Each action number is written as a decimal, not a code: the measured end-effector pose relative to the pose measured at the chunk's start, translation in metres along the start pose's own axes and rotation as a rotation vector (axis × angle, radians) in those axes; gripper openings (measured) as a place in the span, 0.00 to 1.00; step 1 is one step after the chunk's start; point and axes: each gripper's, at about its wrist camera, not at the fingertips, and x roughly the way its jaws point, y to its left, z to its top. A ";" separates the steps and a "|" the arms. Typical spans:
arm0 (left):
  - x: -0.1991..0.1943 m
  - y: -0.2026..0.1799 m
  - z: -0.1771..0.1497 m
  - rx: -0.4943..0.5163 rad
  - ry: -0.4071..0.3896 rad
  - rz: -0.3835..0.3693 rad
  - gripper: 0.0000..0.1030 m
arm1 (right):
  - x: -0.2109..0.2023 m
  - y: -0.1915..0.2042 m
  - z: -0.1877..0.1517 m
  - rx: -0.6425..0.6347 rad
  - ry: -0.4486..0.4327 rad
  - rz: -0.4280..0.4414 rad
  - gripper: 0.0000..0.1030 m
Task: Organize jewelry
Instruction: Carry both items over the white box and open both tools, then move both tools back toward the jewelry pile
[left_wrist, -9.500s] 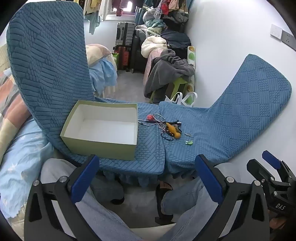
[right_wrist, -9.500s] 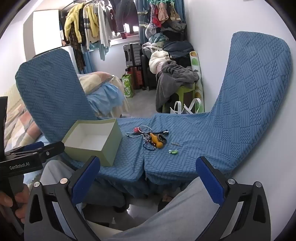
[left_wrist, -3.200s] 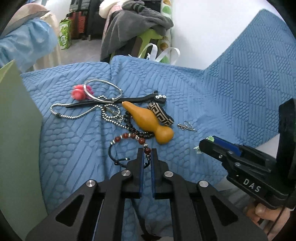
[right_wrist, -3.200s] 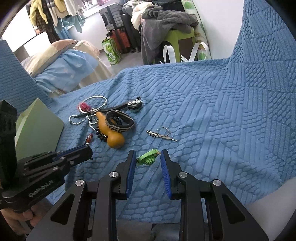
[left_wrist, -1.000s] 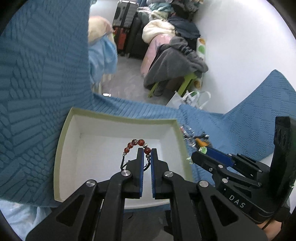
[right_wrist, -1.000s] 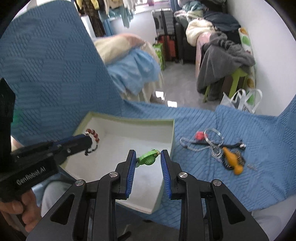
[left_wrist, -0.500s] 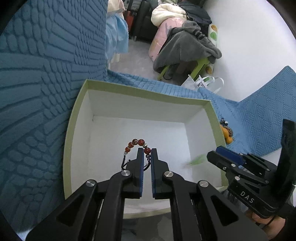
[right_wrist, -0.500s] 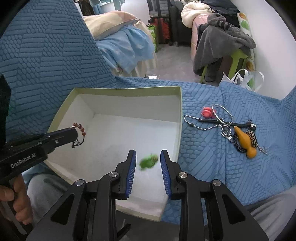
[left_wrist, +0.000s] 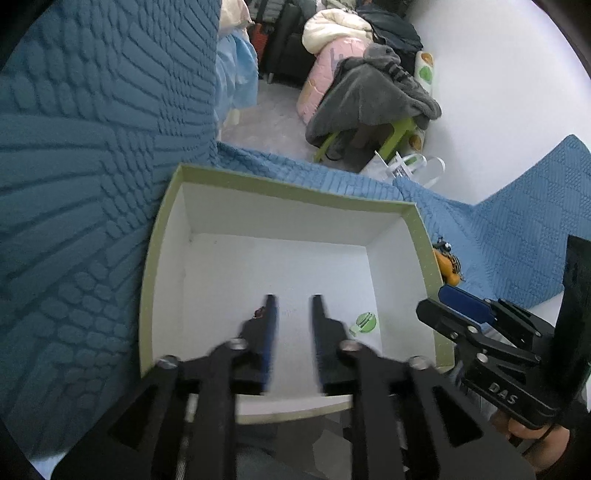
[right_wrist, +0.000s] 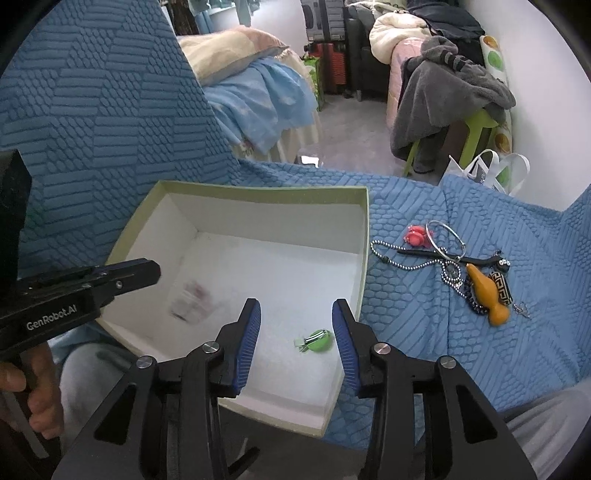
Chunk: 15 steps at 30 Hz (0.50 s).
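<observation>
Both grippers, left (left_wrist: 291, 306) and right (right_wrist: 295, 325), hover fingers spread over the box (right_wrist: 258, 194); green clip (right_wrist: 316, 340) lies inside, remaining jewelry (right_wrist: 461, 266) beside it.

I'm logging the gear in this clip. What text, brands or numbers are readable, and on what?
"GenRobot.AI": white print on the black body of the left gripper, seen from the right wrist.
"DAS": white print on the black body of the right gripper, seen from the left wrist.
Nothing else is readable.

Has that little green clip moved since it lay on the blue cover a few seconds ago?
Yes. The green clip went left, off the blue cover and into the box, near its right wall.
</observation>
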 end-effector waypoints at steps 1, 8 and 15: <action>-0.003 -0.002 0.000 -0.001 -0.012 0.000 0.41 | -0.005 0.000 0.000 -0.002 -0.015 0.018 0.37; -0.042 -0.025 0.004 0.027 -0.101 0.007 0.46 | -0.046 0.002 0.009 -0.030 -0.105 0.024 0.37; -0.090 -0.051 0.010 0.054 -0.208 0.022 0.46 | -0.098 -0.002 0.018 -0.043 -0.215 0.028 0.37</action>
